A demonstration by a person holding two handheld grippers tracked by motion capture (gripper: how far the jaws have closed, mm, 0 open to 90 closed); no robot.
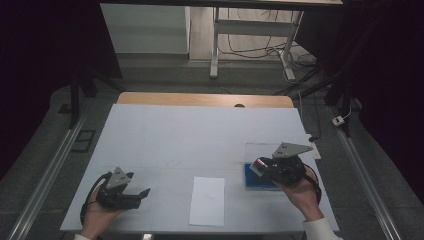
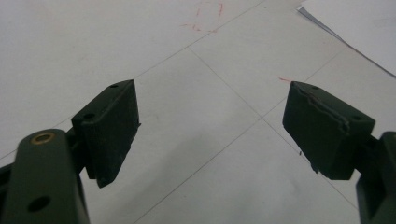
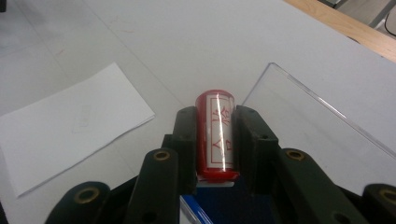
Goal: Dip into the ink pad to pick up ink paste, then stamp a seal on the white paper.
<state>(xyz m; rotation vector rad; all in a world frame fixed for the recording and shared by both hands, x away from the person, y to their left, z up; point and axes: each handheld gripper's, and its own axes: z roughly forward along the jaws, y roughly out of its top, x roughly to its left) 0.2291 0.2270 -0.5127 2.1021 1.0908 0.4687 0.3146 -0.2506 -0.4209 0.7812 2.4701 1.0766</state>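
The sheet of white paper (image 1: 207, 200) lying near the front edge of the table (image 1: 165, 130) is taken as the landmark.

Well to the left of the paper, the left gripper (image 1: 141, 194) is held low over the table in the person's left hand (image 1: 97, 216), with its tips turned toward the sheet. In the left gripper view its jaws are seen standing wide apart, with nothing but bare table surface between them; a corner of the paper (image 2: 359, 28) is seen at the upper right of that view.

To the right of the paper, the right gripper (image 1: 259, 167) is held in the right hand (image 1: 302, 195). Its jaws are clamped on a red cylindrical stamp (image 3: 215, 135), which is gripped by its sides with a white label of red characters facing the camera. The stamp (image 1: 258, 165) is held above a blue pad (image 1: 257, 178), which lies on the table just to the right of the paper. A clear plastic lid (image 3: 317, 126) is seen beyond the pad, farther from the paper, lying flat on the table.
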